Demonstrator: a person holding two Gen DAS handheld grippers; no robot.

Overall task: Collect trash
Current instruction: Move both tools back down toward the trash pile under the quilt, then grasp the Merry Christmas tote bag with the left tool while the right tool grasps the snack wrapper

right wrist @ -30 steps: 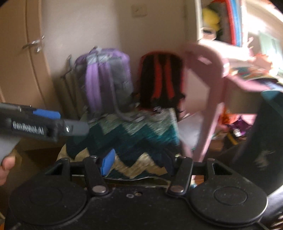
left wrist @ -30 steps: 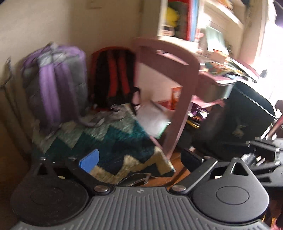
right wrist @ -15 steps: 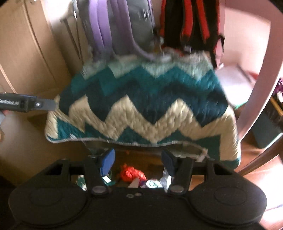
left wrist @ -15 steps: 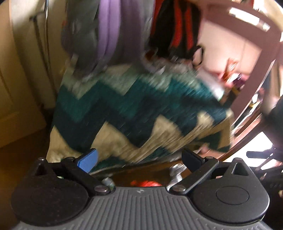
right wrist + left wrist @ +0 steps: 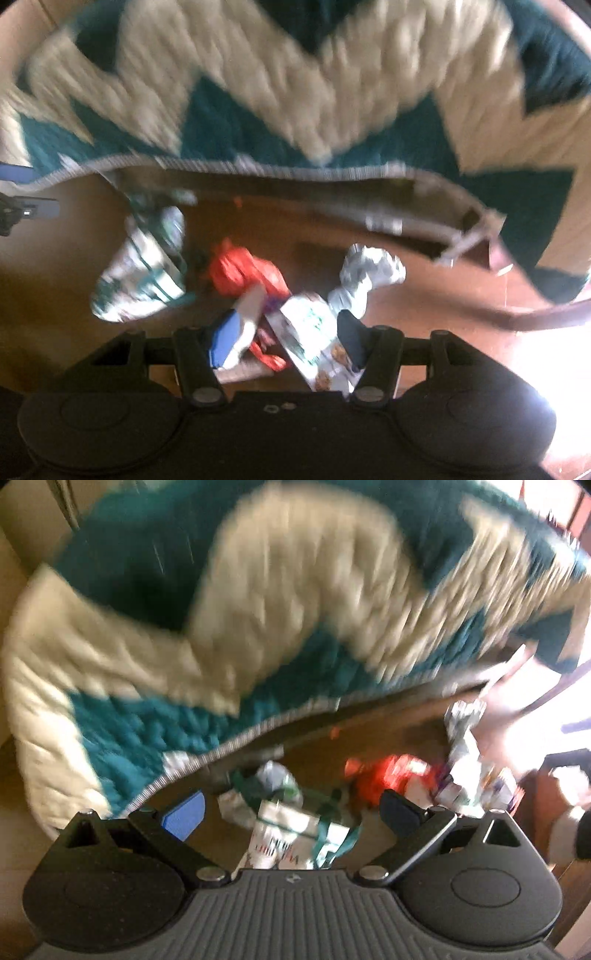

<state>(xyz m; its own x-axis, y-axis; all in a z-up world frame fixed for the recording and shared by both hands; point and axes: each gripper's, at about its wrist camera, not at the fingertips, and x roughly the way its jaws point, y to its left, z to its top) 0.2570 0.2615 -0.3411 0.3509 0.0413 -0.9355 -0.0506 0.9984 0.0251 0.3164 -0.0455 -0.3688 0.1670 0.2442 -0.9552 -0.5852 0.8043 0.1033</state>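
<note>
The left gripper (image 5: 291, 808) hangs over a brown floor (image 5: 388, 734) with its jaws wide apart, nothing between them. Just ahead at twelve o'clock lies a green-and-white wrapper (image 5: 295, 827), with a red wrapper (image 5: 391, 775) at one o'clock and pale crumpled packets (image 5: 465, 771) at two o'clock. A teal-and-cream zigzag quilt (image 5: 258, 609), blurred, fills the view from nine to one o'clock.

A home, by the look; a quilted zigzag blanket (image 5: 295, 92) fills twelve o'clock. Crumpled wrappers (image 5: 140, 273) litter the wooden floor (image 5: 44, 280) at six.
</note>
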